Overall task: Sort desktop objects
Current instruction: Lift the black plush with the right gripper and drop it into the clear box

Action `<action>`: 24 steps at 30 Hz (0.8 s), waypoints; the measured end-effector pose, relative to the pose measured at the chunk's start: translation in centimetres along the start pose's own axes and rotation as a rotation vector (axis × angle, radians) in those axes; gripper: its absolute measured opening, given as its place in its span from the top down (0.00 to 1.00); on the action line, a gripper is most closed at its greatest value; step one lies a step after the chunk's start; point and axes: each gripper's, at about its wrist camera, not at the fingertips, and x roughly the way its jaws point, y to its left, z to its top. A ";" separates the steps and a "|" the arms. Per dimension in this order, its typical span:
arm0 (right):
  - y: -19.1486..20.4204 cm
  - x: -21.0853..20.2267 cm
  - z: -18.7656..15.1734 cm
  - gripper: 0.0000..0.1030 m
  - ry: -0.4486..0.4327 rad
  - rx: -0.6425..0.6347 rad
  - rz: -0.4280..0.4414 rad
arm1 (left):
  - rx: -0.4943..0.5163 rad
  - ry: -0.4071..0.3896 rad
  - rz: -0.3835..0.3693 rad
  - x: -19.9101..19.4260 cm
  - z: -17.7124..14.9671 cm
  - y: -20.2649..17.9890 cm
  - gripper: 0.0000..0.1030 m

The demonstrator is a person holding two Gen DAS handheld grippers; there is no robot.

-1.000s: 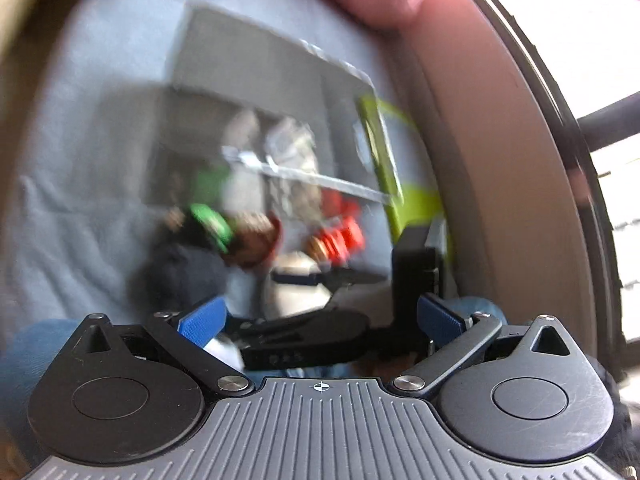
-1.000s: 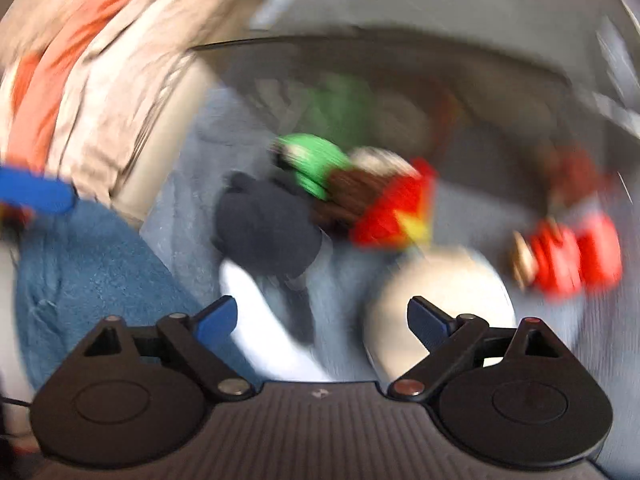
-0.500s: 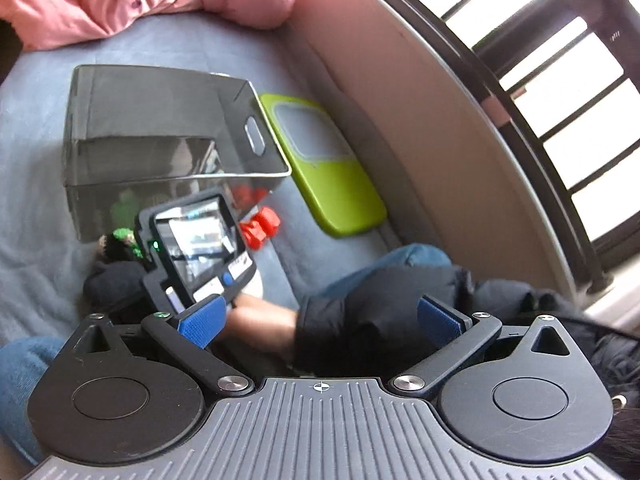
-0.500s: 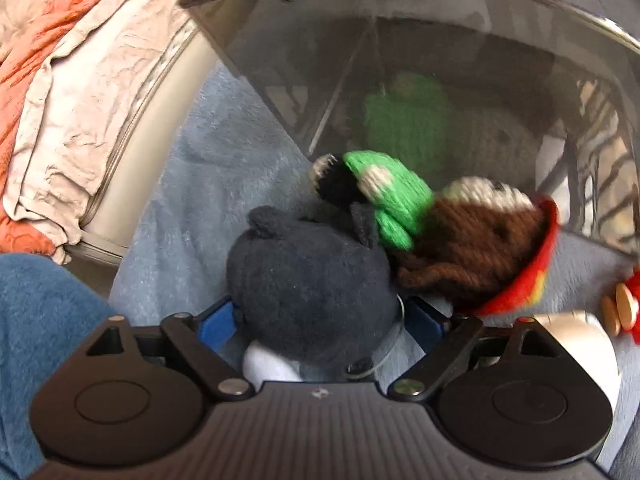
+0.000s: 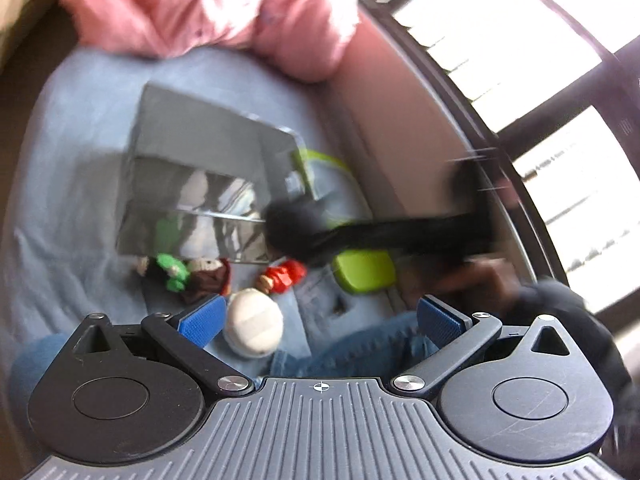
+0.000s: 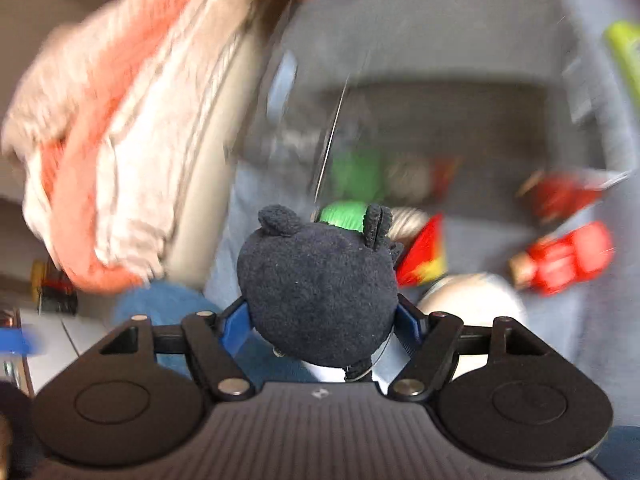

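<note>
Inspection of my left wrist view, taken from the left edge: a grey-blue blanket (image 5: pixel 68 184) covers the surface. On it, upper centre-left, stands a smoky transparent bin (image 5: pixel 192 184). Just below the bin's near wall lie a green knitted toy (image 5: pixel 172 270), a brown knitted toy (image 5: pixel 210 282) touching it, and a red toy figure (image 5: pixel 282 276) a little to the right. A white rounded object (image 5: pixel 253 328) sits below these, just beside the left hand-held gripper's (image 5: pixel 320 320) left finger pad. I record this gripper as released, jaws wide apart, nothing between them. Right of centre a lime-green lid (image 5: pixel 364 276) lies on the blanket, and a dark blurred shape crosses above it; I cannot identify it. A pink garment (image 5: pixel 224 8) fills the upper part of the frame.

In my right wrist view, an orange-and-beige cloth (image 6: pixel 104 148) occupies the left side. At lower centre the right hand-held gripper (image 6: pixel 322 324) is clenched on a dark plush toy (image 6: pixel 320 284), blue pads pressing it from both sides. The toy is held in the foreground, with the bin's (image 6: pixel 440 120) opening beyond it. The green toy (image 6: pixel 344 216) shows just behind the plush, and the red figure (image 6: pixel 568 256) lies at right, blurred.
</note>
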 end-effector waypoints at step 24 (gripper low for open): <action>2.8 23.1 16.9 0.27 0.417 -0.143 -0.281 | 0.218 0.318 -0.024 11.5 -0.6 1.1 0.00</action>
